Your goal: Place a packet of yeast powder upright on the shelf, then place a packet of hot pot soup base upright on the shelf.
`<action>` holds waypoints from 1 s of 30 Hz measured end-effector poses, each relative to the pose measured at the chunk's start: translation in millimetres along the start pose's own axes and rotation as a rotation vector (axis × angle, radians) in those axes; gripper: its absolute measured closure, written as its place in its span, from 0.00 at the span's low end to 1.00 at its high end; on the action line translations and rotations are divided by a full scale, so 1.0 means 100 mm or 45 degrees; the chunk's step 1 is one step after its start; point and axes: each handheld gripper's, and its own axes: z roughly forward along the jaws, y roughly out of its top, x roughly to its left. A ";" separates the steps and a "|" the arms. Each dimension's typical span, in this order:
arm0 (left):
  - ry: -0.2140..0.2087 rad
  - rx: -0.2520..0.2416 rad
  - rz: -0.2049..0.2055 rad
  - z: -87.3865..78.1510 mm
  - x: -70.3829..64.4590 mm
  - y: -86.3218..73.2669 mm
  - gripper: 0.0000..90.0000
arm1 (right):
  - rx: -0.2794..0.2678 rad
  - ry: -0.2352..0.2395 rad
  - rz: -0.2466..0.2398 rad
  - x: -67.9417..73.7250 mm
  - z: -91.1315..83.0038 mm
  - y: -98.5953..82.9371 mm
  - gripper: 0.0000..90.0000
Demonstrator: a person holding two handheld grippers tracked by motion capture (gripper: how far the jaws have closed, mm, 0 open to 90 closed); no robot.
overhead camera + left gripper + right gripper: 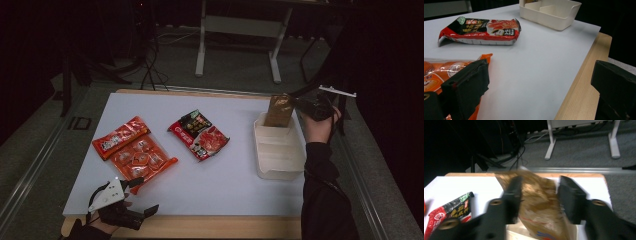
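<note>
A brown snack packet [279, 111] stands upright at the far end of the white divided bin [280, 167] on the right of the table. My right gripper [299, 106] is shut on that packet from the right. In the right gripper view the brown packet [539, 205] is blurred and fills the gap between the two black jaws of my right gripper [541, 192]. My left gripper [144, 196] rests open at the table's near left edge, holding nothing. In the left gripper view, my left gripper [541, 75] has one jaw over the corner of an orange packet [439, 72].
Two orange packets [120, 137] [142, 162] lie side by side at the left of the white mat. A red and black packet [198, 134] [481, 31] lies in the middle. The bin [549, 12] has partitions inside. A bare wooden strip [225, 226] runs along the near edge.
</note>
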 end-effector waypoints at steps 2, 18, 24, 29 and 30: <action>-0.002 0.001 0.001 0.00 0.00 0.00 0.03 | -0.026 -0.025 -0.027 0.05 -0.07 0.03 0.45; 0.020 -0.016 -0.023 0.03 0.00 0.04 0.03 | -0.150 0.241 -0.177 0.68 -0.64 -0.27 0.17; 0.009 -0.029 -0.050 0.09 -0.05 0.10 0.03 | -0.121 0.329 -0.259 0.87 -0.79 -0.54 0.17; -0.030 -0.002 0.000 0.15 -0.09 0.05 0.03 | -0.106 0.358 -0.336 0.96 -0.82 -0.68 0.17; -0.041 0.008 0.006 0.15 -0.10 0.05 0.03 | -0.095 0.375 -0.340 0.98 -0.80 -0.70 0.17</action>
